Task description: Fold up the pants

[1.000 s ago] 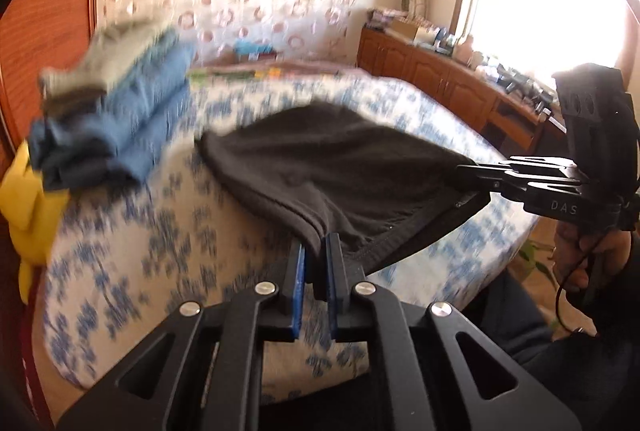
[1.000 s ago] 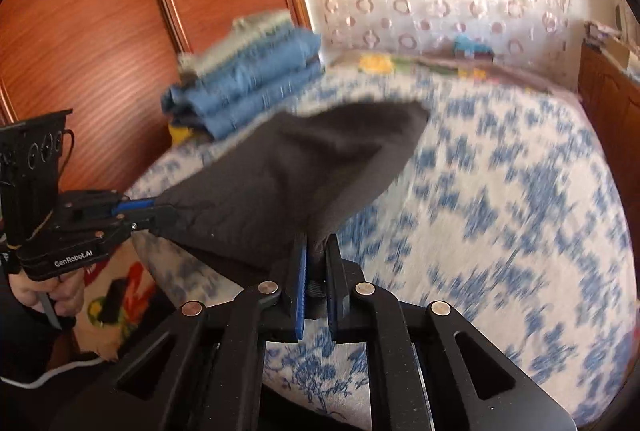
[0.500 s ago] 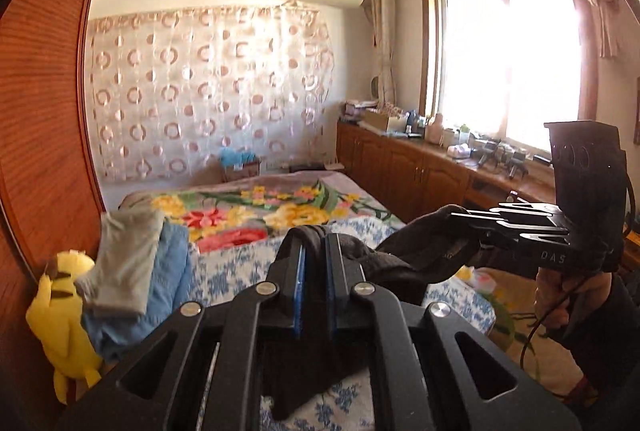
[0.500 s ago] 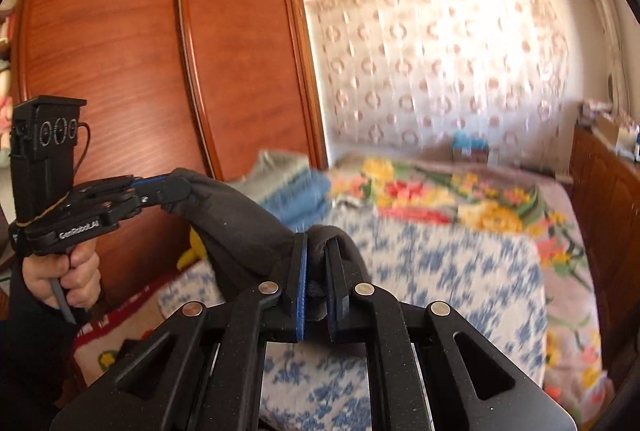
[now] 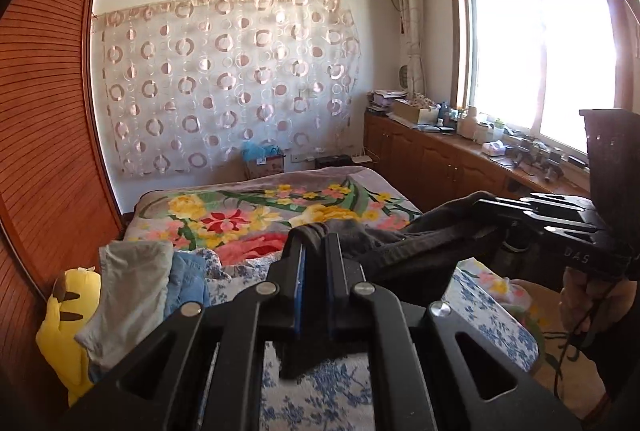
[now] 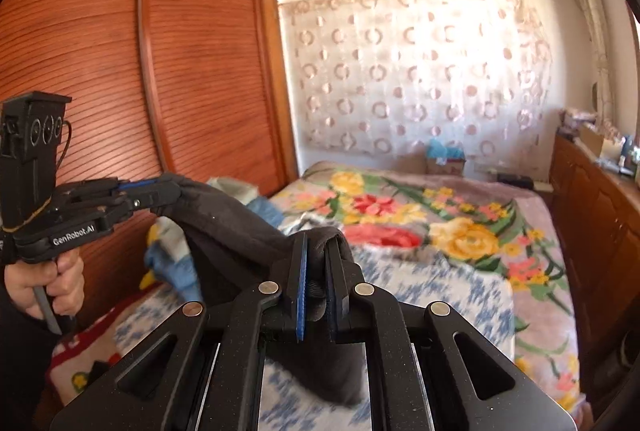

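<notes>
- Left gripper (image 5: 314, 259): jaws narrow, clamped on a bunched edge of the dark pants (image 5: 416, 243), held above the bed (image 5: 320, 391).
- Pants: the cloth runs as a slack band from the left jaws across to the right gripper (image 6: 316, 271), so its long axis lies hand to hand, with the bulk hanging below toward the bed. Neither hand is clearly nearer the bed.
- Right gripper: jaws narrow, gripping another dark fold.
- Folded clothes pile (image 5: 132, 287): left of the pants, against the wardrobe (image 5: 36, 135) side of the bed.
- Hidden: the hanging lower part is behind both gripper bodies; which end is the waistband probably cannot be settled. The right view is motion-blurred.
</notes>
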Demonstrator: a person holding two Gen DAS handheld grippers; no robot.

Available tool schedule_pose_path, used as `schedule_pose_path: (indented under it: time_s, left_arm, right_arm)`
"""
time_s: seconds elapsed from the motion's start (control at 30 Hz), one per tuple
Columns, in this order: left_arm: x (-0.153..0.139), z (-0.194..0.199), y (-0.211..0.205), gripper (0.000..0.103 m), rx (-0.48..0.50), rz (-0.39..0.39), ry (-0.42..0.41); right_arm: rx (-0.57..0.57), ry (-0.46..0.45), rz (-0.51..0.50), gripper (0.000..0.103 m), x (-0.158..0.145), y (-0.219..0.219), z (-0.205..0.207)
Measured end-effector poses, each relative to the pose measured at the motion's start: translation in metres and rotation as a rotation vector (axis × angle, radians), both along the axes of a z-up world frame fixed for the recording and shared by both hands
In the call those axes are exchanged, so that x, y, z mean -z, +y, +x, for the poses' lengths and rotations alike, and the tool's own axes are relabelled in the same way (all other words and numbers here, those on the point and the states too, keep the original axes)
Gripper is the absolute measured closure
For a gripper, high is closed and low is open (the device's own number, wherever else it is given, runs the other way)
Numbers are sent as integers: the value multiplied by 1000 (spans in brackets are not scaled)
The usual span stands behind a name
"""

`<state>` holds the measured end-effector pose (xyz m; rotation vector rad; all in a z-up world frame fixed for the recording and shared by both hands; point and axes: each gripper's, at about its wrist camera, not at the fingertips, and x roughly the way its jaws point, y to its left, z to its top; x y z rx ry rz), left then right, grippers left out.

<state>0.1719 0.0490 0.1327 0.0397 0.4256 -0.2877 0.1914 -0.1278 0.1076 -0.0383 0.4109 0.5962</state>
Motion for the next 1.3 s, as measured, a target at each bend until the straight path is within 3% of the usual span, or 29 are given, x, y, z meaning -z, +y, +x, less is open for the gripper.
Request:
schedule_pose_path:
  time_s: [0.1,0.2,0.37,0.47,0.53,0.93,1.3]
  left_arm:
    - [4,2,-6,98,1,-3,1]
    - [42,-3,-13,98,15,-1,67]
    - [157,-21,-34,98,42,45,279]
    - [202,-42,-42,98,53,51,350]
    - [214,-55,-45,98,52,41,369]
    - [216,-108,-35,98,73,0,373]
    - [220,-96,-34,98,82,-1,379]
  right_arm:
    - [7,-6,2,98,-3,-4,6]
    - [10,32,-25,98,20,-7,3]
    - [18,229,-62,98,117,-16,-15]
    - [13,315,-76,98,168,-16,-36]
    - [9,346,-70,98,186,-16,-48]
    - [-21,410,-59,98,207,-19,-95]
    - [-13,417,-65,98,212,-18,-87]
